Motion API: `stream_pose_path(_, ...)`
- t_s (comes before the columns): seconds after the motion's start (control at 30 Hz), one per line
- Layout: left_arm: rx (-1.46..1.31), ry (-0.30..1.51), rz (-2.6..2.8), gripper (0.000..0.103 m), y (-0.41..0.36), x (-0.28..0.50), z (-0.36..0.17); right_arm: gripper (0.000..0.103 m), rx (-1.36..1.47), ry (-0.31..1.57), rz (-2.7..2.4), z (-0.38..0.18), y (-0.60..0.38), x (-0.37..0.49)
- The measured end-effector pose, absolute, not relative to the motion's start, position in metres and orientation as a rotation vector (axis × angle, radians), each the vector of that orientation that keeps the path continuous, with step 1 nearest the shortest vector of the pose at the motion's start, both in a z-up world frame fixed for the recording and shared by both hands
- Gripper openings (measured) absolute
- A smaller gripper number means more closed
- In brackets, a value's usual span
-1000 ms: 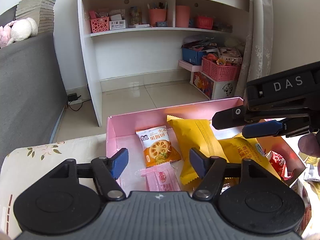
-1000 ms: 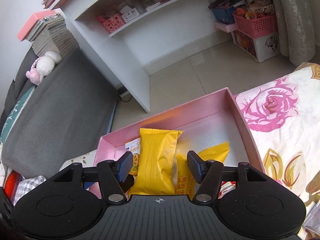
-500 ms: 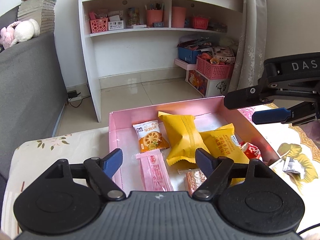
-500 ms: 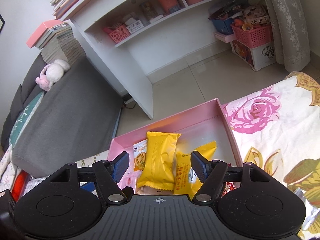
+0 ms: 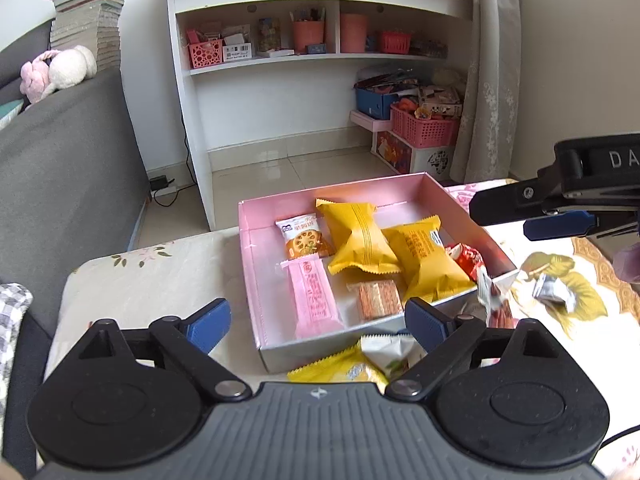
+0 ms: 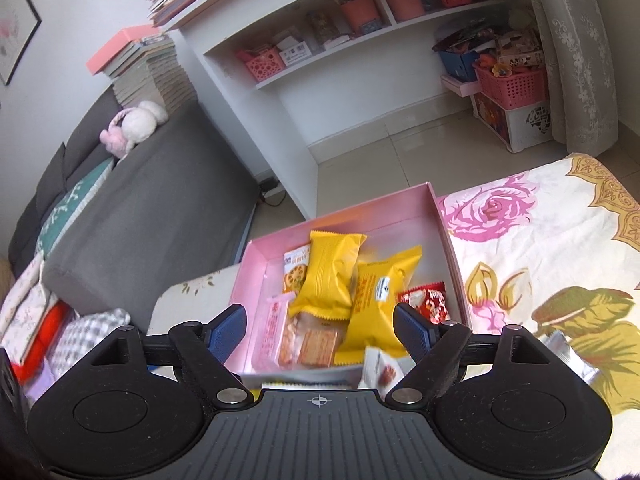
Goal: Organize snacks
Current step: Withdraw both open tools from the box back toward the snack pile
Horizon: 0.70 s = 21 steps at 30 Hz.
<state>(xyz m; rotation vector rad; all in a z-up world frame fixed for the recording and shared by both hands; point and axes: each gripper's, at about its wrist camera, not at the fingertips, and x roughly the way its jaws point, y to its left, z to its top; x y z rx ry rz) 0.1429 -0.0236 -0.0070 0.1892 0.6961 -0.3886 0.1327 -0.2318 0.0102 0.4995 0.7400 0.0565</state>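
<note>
Left wrist view shows the pink box [image 5: 256, 280] on the flowered cloth [image 5: 160, 280], and it contains six snacks: two yellow packets [image 5: 358, 240], one orange biscuit packet [image 5: 302, 236], one pink bar [image 5: 314, 298], one clear-wrapped cracker [image 5: 378, 298] and one red packet [image 5: 466, 258] in the right corner. Outside the box, just in front of its near wall, lie one yellow wrapper [image 5: 340, 370] and one white wrapper [image 5: 390, 354]. One silver wrapper [image 5: 554, 290] lies on the cloth to the right, apart from the box. The left gripper [image 5: 318, 320] is wide apart and holds nothing, above the near edge of the box. The right gripper [image 6: 320, 326] is also wide and empty in its own view, over the same box [image 6: 448, 240]. On the white shelf [image 5: 304, 60] behind stand two pink cups [image 5: 308, 36].
</note>
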Motion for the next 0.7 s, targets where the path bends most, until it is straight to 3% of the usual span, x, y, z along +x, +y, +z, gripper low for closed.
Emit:
stream_pose_path(0.23, 0.196, 0.696, -0.378, 0.102, -0.015, 0.121, 0.003, 0.089, 0.412, 0.728, 0.092, 0.019, -0.220, 0.104)
stream_pose_path(0.7, 0.166, 0.740, -0.336, 0.103, 0.003, 0.090, -0.027, 0.094, 0.304, 0.697, 0.074, -0.007, -0.210, 0.059)
